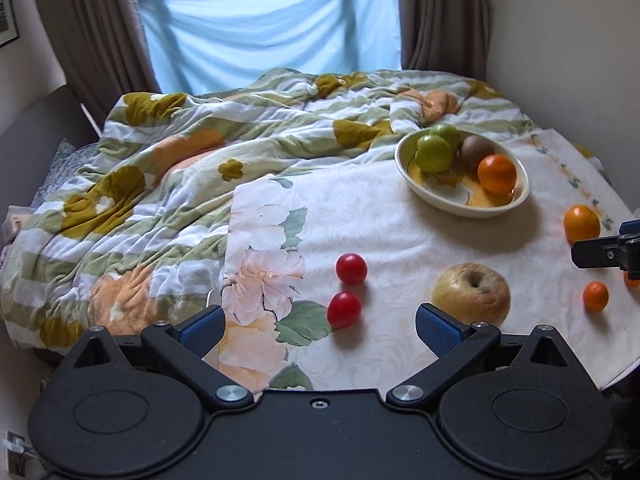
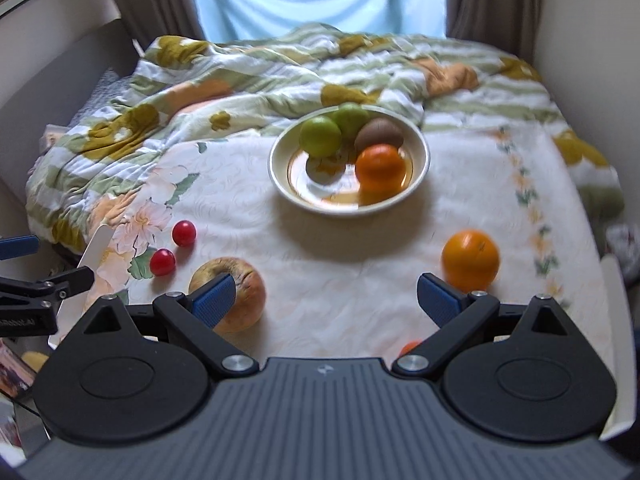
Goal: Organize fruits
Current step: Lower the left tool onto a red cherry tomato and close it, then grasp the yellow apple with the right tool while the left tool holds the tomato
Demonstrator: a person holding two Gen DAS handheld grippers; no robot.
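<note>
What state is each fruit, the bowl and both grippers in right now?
Left gripper: open, empty.
Right gripper: open, empty.
Bowl: upright, holds two green apples, a kiwi, an orange.
Yellowish apple: loose on cloth.
Large orange: loose on cloth.
Two red tomatoes: loose on cloth.
Small orange fruit: loose on cloth.

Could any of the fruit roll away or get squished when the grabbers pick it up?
Maybe. The two cherry tomatoes are small, round and soft, so the open left gripper might squash them or nudge them toward the cloth's edge. The orange near the open right gripper could roll if bumped. The bowl already holds four fruits, so another might knock one out.
</note>
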